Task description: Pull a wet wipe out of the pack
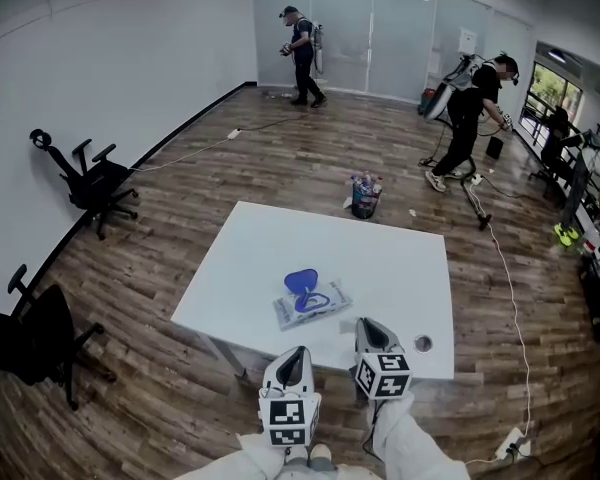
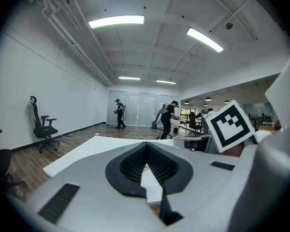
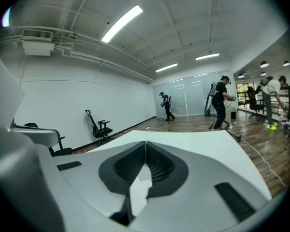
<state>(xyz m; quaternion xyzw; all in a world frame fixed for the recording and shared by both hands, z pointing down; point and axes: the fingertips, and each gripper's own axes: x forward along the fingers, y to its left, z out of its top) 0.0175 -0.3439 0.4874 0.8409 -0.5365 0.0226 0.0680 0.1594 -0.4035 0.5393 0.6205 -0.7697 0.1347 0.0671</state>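
The wet wipe pack [image 1: 311, 304] lies on the white table [image 1: 250, 258] with its blue lid open. It is a little ahead of both grippers and touches neither. The left gripper [image 1: 296, 356] and the right gripper [image 1: 371, 326] are both closed tight and hold nothing. The pack's writing is too small to read.

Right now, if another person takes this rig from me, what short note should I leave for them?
Left gripper: jaws together, empty, at the near table edge.
Right gripper: jaws together, empty, beside the left one and slightly further over the table.
The wet wipe pack lies flat on the white table, just ahead of both grippers. Its blue lid looks flipped open.
Done: the lid seems open, and no wipe shows outside the pack.
Left: probably hold the pack down with one gripper, pinch a wipe at the opening with the other and pull it out.
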